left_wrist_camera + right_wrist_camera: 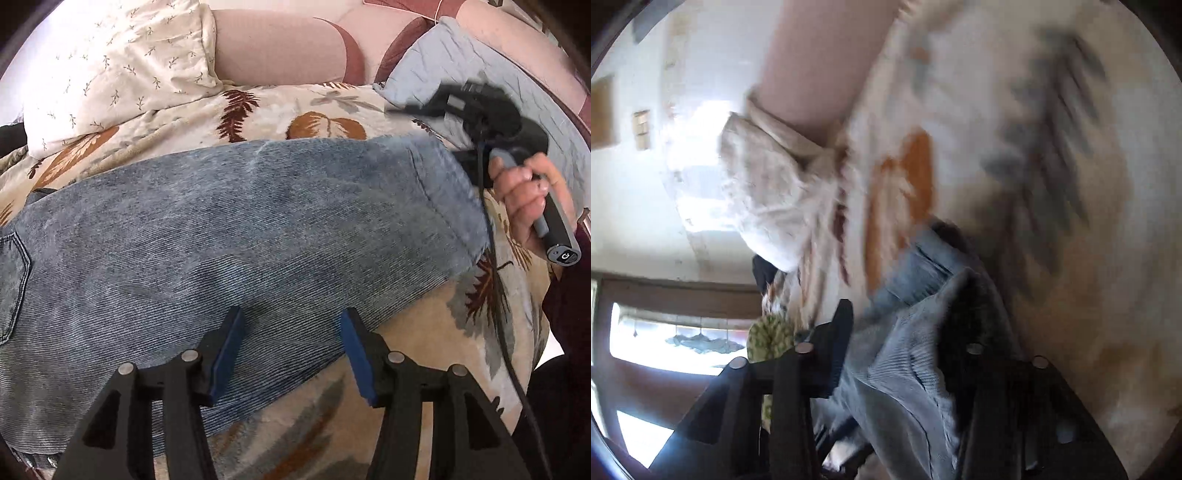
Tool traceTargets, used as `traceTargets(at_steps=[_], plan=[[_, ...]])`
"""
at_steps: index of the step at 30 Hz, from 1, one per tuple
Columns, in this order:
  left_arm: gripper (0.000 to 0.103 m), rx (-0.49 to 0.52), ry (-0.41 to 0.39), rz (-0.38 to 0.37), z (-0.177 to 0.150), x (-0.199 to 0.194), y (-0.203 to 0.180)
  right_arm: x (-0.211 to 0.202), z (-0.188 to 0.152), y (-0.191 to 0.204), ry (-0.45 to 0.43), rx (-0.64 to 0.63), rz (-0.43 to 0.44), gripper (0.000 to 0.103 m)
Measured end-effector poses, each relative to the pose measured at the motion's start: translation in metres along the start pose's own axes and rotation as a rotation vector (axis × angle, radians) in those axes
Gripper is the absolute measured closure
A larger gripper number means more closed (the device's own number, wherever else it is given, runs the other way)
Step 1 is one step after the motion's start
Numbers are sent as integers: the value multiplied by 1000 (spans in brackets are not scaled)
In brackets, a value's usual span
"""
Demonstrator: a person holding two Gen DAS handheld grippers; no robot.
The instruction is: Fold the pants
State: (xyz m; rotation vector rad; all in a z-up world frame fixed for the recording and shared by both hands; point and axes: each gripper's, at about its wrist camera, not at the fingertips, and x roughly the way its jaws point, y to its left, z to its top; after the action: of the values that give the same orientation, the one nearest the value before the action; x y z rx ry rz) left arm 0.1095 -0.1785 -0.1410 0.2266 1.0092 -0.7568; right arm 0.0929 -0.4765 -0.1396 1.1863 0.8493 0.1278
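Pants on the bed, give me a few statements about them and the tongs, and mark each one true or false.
1. The pants are blue corduroy. True.
2. The pants lie on a bare wooden floor. False: they lie on a leaf-print blanket.
3. The left tongs stand open over the pants. True.
4. The right tongs have nothing between them. False: pants fabric lies between them.
5. A white pillow lies beyond the pants. True.

Bare blanket (424,369) beside the pants (221,221); pillows (110,66) crowd beyond.
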Motion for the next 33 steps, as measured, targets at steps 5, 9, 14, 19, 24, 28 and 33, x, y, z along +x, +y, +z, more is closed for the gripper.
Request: traceTargets(at_steps=[5, 9, 14, 19, 24, 28, 33], plan=[[42, 6, -13, 12, -2, 1, -3, -13, -2, 26, -185, -133, 122, 66], [42, 10, -15, 26, -2, 2, -5, 1, 6, -9, -220, -34, 32, 57], [42, -66, -7, -5, 3, -4, 4, -13, 12, -16, -188, 59, -12, 54], [42, -165, -77, 28, 9, -32, 27, -62, -7, 32, -283, -105, -72, 44], [42, -229, -132, 155, -1, -64, 64, -24, -34, 48, -126, -152, 50, 41], [42, -347, -96, 296, -25, -74, 117, 23, -45, 26, -35, -110, -66, 43], [54, -390, -89, 312, -53, -71, 150, 20, -38, -6, -93, -142, -92, 82]])
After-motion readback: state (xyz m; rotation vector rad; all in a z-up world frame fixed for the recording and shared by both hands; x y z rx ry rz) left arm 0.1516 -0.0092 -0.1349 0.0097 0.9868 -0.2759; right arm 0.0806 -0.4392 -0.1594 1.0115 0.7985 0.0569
